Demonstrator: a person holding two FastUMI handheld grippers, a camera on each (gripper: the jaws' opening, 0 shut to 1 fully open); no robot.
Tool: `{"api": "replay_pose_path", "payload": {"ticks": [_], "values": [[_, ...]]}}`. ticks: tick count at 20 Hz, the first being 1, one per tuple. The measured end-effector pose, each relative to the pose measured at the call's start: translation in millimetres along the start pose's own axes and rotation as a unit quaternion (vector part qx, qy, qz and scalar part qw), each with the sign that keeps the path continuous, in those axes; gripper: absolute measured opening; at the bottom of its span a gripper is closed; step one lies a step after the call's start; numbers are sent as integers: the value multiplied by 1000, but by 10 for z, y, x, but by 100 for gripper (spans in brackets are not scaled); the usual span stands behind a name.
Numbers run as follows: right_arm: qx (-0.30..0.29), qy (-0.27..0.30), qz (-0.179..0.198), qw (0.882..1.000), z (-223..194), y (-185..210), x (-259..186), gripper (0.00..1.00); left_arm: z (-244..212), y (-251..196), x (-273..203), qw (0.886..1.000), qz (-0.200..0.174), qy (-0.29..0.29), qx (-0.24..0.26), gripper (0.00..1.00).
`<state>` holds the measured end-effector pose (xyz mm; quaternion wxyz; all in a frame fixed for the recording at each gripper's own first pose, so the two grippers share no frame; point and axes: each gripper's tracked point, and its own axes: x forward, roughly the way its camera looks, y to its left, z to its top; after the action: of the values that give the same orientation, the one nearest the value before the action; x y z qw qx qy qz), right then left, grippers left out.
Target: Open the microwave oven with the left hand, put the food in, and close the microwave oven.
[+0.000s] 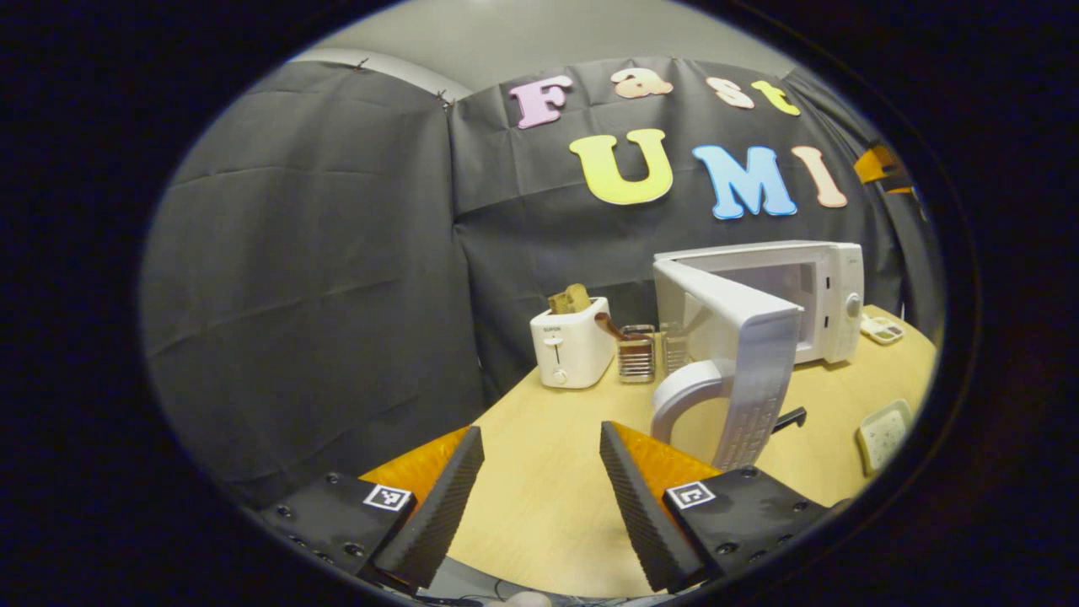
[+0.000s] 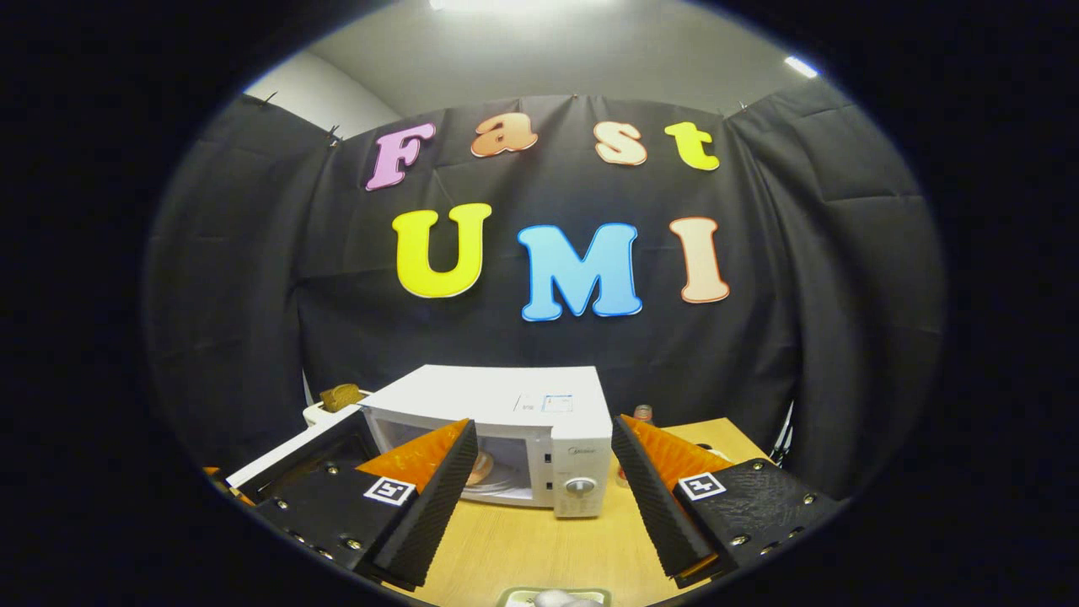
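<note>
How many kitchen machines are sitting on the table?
2: the white toaster at the table's back left, and the microwave to its right, its door swung open. Others may be hidden.

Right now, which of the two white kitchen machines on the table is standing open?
The microwave, the bigger box on the right: its door is swung wide toward the front. The small toaster to its left has no door, only bread poking from its top.

White microwave oven [image 1: 830, 299] sits at the far side of the table [image 1: 548, 497], against the black cloth. Door [image 1: 742, 362] swung open toward the near side, hinged on the left, curved white handle [image 1: 679, 400] at its free edge. Control knob [image 2: 580, 486] on the right front panel. Cavity open; a pale round item [image 2: 482, 466] rests inside on the turntable, too small to identify.
</note>
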<state>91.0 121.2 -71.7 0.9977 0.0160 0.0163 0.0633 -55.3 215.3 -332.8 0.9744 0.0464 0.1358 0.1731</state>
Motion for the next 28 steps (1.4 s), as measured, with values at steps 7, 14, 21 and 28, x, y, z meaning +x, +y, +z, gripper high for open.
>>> {"api": "replay_pose_path", "payload": {"ticks": [7, 14, 21, 28], "values": [[6, 7, -28, 1000, 132, -501, -187, 98, 39, -959, -211, 996, -85, 8, 9, 94], [14, 13, -56, 998, 164, -1014, -328, 98, 209, -2149, -297, 985, -175, 2, 9, 94], [25, 39, -86, 995, -66, -1459, -368, 98, 527, -3145, 31, 971, -235, -22, 30, 96], [36, 69, -114, 990, -322, -1762, -242, 98, 784, -3919, 511, 959, -277, -41, 44, 94]]}}
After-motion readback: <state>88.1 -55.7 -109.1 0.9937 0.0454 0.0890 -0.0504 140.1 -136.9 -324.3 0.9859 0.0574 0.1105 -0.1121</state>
